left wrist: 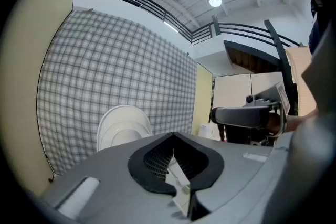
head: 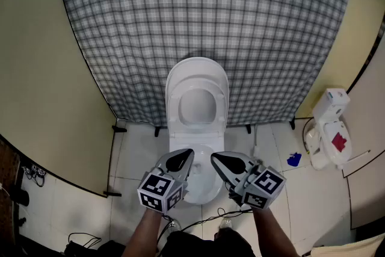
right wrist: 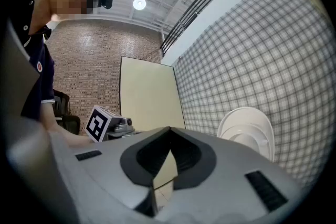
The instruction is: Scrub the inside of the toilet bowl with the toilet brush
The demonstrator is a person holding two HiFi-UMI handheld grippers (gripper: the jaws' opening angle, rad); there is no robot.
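The left gripper [head: 187,154] and right gripper [head: 215,157] are hovering closed and empty over the open toilet bowl [head: 202,185], its lid [head: 197,76] leaning against a checked cloth [head: 204,9]. Beige panels [head: 36,69] are flanking the tiled floor [head: 301,192]. The red label [head: 338,142] is proving unreadable.

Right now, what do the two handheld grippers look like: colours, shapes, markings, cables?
The left gripper and right gripper match: grey plastic bodies tapering to black-padded jaws, each carrying a white cube with black square markers. A thin dark cable trails beneath them. The person wears a dark short-sleeved top.
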